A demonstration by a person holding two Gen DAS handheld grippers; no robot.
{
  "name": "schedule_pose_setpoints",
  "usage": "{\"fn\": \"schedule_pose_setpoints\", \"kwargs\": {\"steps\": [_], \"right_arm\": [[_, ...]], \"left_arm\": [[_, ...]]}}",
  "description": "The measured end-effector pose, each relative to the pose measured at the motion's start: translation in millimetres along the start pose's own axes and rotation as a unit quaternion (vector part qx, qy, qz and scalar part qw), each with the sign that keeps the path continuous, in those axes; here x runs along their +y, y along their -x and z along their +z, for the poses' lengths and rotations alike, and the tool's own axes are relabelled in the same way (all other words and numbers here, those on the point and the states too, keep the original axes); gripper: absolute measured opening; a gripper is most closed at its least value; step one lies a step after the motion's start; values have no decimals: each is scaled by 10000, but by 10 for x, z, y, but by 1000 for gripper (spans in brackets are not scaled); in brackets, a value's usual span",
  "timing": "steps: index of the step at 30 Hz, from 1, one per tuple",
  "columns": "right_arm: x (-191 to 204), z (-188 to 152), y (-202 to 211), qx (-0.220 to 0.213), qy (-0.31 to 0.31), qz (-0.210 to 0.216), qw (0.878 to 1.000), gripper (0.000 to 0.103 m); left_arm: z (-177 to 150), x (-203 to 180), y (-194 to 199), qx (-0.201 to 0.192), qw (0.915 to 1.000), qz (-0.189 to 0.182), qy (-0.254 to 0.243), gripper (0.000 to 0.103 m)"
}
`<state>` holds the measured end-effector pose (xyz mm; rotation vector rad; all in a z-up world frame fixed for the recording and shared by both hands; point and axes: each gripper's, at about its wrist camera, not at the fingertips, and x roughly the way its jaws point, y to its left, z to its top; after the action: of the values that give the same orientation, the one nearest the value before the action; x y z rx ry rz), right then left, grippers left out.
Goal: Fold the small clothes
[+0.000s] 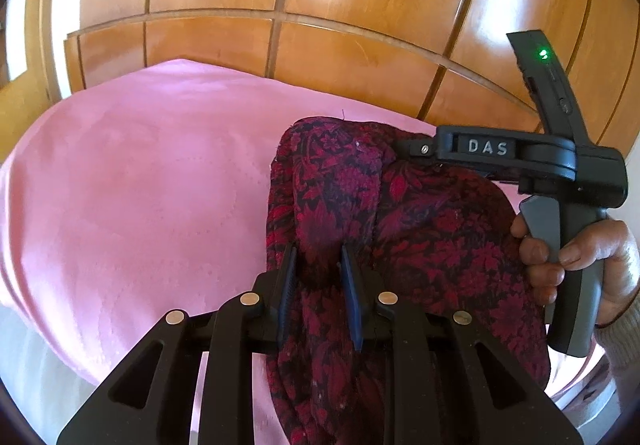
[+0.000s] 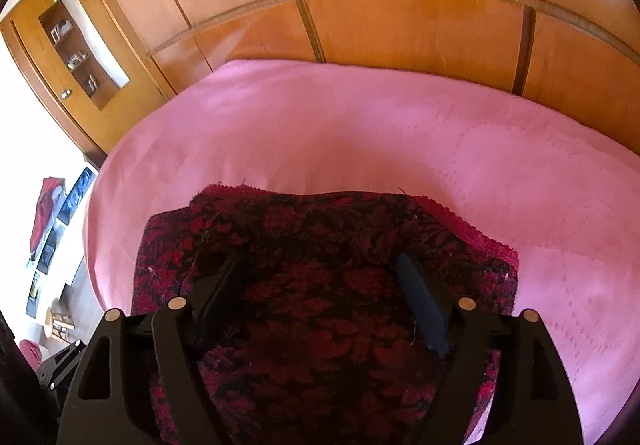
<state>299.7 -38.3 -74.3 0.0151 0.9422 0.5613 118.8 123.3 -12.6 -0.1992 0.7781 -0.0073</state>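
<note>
A dark red and black floral garment (image 1: 380,229) lies bunched on the pink bedspread (image 1: 140,185). My left gripper (image 1: 318,251) is shut on a fold of the garment near its front edge. My right gripper shows in the left wrist view (image 1: 404,147) at the garment's far right side, held by a hand. In the right wrist view the right gripper (image 2: 320,261) is open, its fingers spread wide just above the garment (image 2: 320,305), which lies folded with a red trim edge at the right.
A wooden headboard and panelled wall (image 1: 320,5) stand behind the bed. A wooden cabinet with a glass door (image 2: 76,53) is at the left. The floor with scattered items (image 2: 52,229) shows beyond the bed's left edge.
</note>
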Motion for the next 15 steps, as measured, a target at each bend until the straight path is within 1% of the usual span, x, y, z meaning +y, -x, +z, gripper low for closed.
{"fn": "schedule_pose_setpoints", "kwargs": {"steps": [1,2,6,9,12,14,15], "right_arm": [[11,0,26,-43,2,14,10000,84],[13,-7,60,-109,-3,24,9999,85],[-23,-22,193,-274,-79,75,9996,89],[-63,-49,307,-405,-194,156,9989,92],[-134,-105,482,-564,-334,280,9975,95],[-210,-167,609,-665,-418,357,9963,98],[-296,-235,690,-720,-522,433,9951,100]], "left_arm": [[-12,-10,20,-22,10000,95,-8,32],[-29,-14,49,-56,9998,190,-8,35],[-67,7,106,-58,9995,293,52,46],[-79,16,122,-32,9994,331,30,46],[-105,39,114,-14,9992,407,4,53],[-116,83,89,30,9994,341,45,55],[-112,106,73,45,9994,322,69,59]]}}
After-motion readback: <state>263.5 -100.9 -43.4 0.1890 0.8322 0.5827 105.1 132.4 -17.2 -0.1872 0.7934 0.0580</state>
